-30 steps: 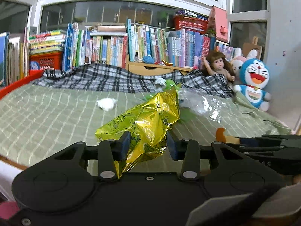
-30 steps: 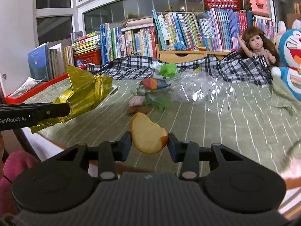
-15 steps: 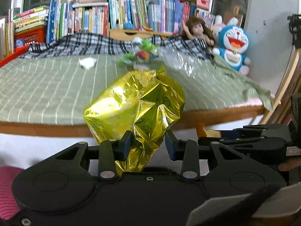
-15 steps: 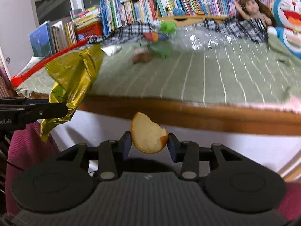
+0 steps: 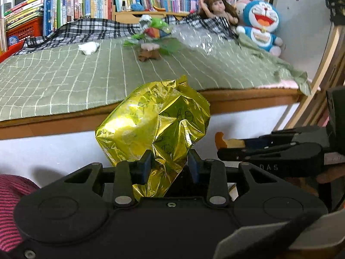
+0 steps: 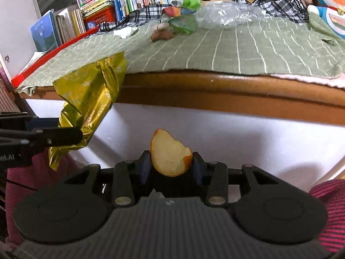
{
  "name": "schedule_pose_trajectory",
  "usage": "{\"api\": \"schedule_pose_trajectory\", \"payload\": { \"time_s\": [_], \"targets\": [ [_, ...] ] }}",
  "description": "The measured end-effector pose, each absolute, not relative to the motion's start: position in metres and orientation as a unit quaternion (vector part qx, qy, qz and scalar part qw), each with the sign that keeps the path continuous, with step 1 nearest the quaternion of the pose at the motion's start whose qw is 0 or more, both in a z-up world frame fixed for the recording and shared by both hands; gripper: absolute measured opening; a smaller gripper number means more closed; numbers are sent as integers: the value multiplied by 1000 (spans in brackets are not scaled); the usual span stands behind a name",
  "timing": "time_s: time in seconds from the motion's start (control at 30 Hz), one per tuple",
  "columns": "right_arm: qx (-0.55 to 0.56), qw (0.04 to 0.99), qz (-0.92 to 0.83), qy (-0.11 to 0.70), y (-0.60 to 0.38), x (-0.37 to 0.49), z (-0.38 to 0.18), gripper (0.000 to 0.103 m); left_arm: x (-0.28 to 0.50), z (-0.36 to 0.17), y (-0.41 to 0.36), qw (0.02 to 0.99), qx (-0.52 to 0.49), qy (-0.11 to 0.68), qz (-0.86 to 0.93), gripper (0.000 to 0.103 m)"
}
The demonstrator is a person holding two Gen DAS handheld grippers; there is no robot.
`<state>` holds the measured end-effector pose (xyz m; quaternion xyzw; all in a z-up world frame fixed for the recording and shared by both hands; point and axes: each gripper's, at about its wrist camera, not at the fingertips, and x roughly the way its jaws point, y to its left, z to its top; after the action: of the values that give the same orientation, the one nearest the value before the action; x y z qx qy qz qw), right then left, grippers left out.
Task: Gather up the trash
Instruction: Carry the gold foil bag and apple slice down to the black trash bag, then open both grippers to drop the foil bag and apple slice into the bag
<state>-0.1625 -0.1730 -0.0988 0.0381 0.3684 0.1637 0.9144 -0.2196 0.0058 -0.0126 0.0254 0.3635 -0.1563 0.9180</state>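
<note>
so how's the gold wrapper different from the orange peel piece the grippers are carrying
The gold wrapper is shiny, crumpled foil; the orange peel is matte and pale with an orange rim. The wrapper bulges far beyond the left gripper, whose jaws are closing on it; the peel barely spans the right gripper. Both are held off the bed.

Two wrist views, low before the bed's edge
Each looked past its own fingers, close; both shared the green bedspread beyond the fingers

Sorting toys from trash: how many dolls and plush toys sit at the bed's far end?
3: a brown-haired doll, a blue cat plush right of it, and a white-and-pink plush half hidden between them. More may be hidden.
</note>
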Motion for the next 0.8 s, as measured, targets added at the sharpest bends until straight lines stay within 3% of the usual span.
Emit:
{"api": "schedule_pose_trajectory", "payload": {
  "time_s": [0.8],
  "targets": [
    [22,878,152,453,-163,-142,-155,46,-151,-130,-14,836,31,535,-121,34]
  ]
}}
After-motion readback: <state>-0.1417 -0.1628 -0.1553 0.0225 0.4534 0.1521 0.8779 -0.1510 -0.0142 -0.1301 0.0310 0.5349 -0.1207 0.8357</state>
